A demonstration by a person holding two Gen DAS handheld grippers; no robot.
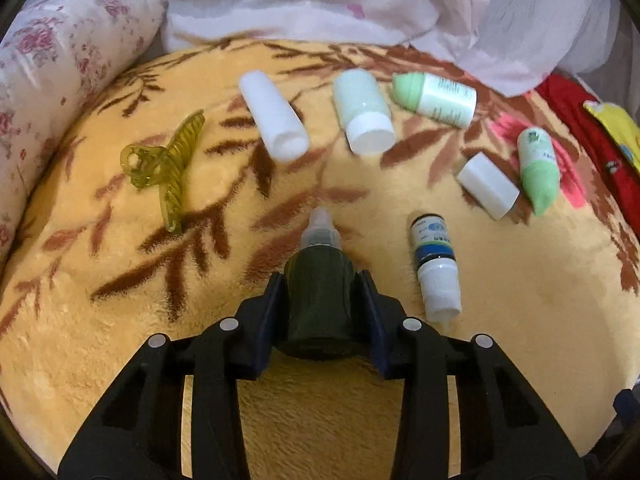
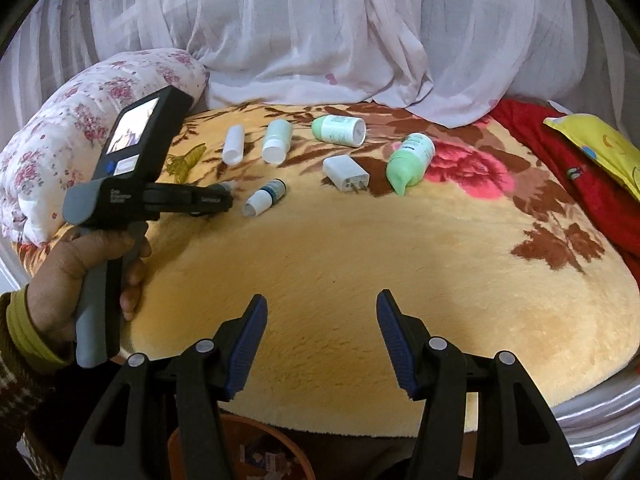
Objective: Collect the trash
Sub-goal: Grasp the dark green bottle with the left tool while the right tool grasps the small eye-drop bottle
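Gripping a dark green dropper bottle [image 1: 320,296] between its pads, the left gripper [image 1: 324,304] rests low over the yellow floral blanket [image 1: 120,320]. Right gripper [image 2: 322,344]: jaws spread, nothing between them. Beside the held bottle lies a blue-labelled dropper bottle [image 1: 435,264]; farther off, a white charger plug [image 1: 488,186], an olive hair claw [image 1: 168,168] and green and white bottles.

Black grippers [image 2: 322,344], blue ribbed fingers [image 2: 248,350], grey handle, olive sleeve cuff [image 2: 24,328]

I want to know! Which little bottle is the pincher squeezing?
The dark green bottle, pinched in the left gripper. The blue-labelled dropper bottle lies loose beside it.
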